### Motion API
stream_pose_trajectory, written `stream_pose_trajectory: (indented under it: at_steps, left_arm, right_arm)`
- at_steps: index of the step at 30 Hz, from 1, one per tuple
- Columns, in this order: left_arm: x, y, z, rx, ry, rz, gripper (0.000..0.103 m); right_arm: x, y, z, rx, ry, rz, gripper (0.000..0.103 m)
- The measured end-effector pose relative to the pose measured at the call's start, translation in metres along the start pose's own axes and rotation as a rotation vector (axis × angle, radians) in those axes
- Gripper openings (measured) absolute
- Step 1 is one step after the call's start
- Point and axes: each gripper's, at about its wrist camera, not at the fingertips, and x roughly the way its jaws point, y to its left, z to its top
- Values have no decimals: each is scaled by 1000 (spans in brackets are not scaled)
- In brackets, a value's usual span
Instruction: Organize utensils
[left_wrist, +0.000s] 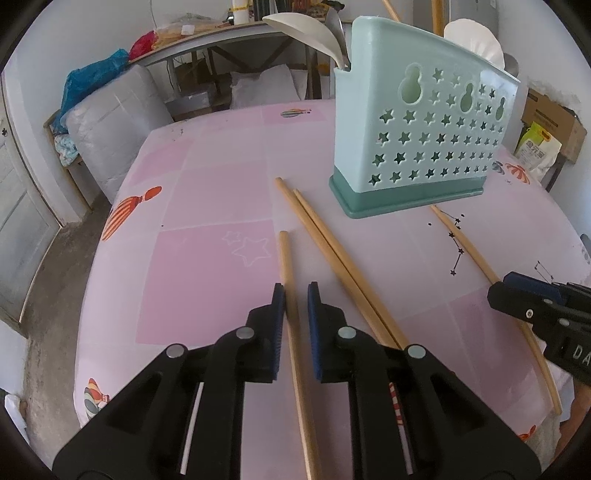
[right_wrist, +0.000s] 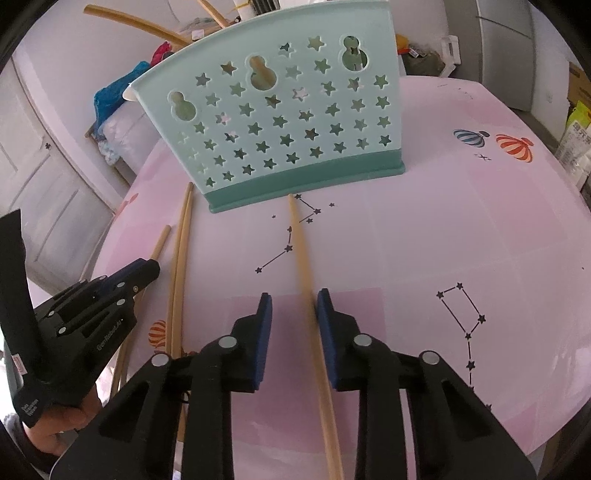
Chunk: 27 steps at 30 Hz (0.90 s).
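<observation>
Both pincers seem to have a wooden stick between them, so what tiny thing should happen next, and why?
Probably close both fully. The left hand-held gripper straddles a pale wooden chopstick with a gap beside its right pad; the right hand-held gripper touches another wooden chopstick on one side only. Both lie on the pink tablecloth, before the mint star-holed plastic holder.

Left gripper (left_wrist: 296, 291) low over pink tablecloth (left_wrist: 207, 266), jaws narrowly apart astride a single chopstick (left_wrist: 285, 266), left pad touching it, right pad clear. Just right of that chopstick, a pair of chopsticks (left_wrist: 325, 236) angled toward the mint utensil holder (left_wrist: 421, 147). Right of the holder's base, another chopstick (left_wrist: 476, 258), right gripper (left_wrist: 517, 291) over it.
</observation>
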Motion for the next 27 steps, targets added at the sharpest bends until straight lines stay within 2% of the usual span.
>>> stream_pose_trajectory:
  at_steps: [6, 9, 16, 27]
  left_arm:
    - [0, -3, 1, -29, 2, 24, 11]
    - [1, -6, 3, -32, 10, 35, 8]
    - [4, -7, 13, -71, 54, 31, 5]
    - [3, -8, 11, -36, 48, 2, 5]
  right_arm:
    - [2, -13, 4, 14, 27, 43, 8]
    - [4, -20, 7, 33, 49, 84, 7]
    - [7, -14, 12, 15, 82, 64, 7]
    - [8, -3, 6, 35, 35, 54, 7]
